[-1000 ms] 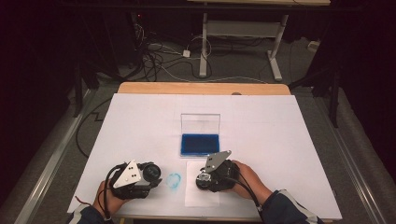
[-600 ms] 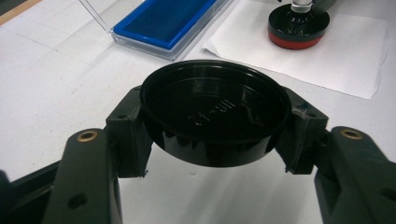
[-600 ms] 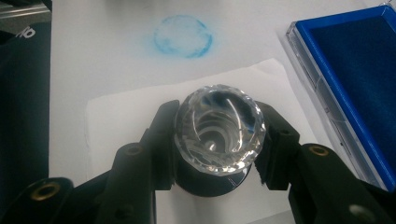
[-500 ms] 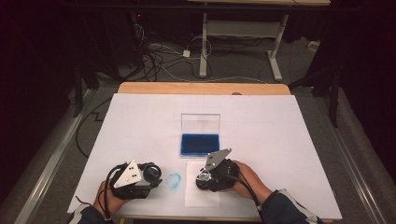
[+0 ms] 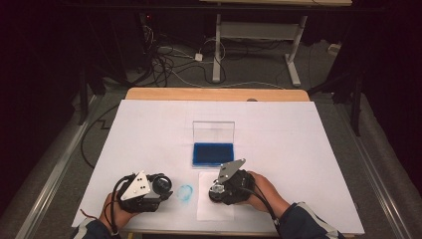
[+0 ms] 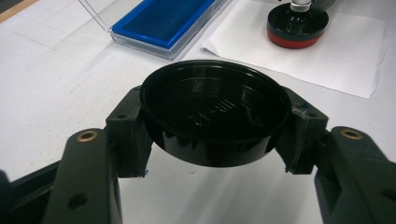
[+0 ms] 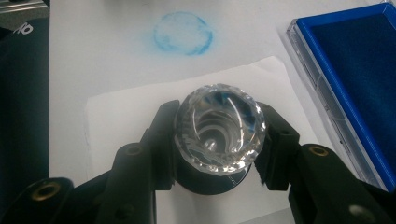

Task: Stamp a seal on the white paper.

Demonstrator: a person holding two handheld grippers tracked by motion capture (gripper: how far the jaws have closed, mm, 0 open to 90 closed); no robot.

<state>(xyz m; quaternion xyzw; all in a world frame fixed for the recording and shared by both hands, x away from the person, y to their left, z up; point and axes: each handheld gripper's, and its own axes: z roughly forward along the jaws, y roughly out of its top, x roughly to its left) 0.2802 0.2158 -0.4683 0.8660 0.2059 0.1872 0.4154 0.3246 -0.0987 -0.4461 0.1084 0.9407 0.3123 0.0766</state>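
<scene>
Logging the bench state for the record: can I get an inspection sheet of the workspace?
Surface: white sheet over the table, with a round blue ink smudge.
Job's things: open blue ink pad, clear lid upright; stamp standing on a paper slip; black round cap.
Clutter: nothing seen.
Grippers: left gripper shut on the cap; right gripper shut on the stamp's clear knob.
Cables: tangle on the floor beyond the table.
Surroundings: dark room, desk legs behind.

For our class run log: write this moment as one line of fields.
left gripper: shut on round black plastic lid | right gripper: shut on clear faceted stamp knob over white paper sheet | blue ink pad: open
</scene>
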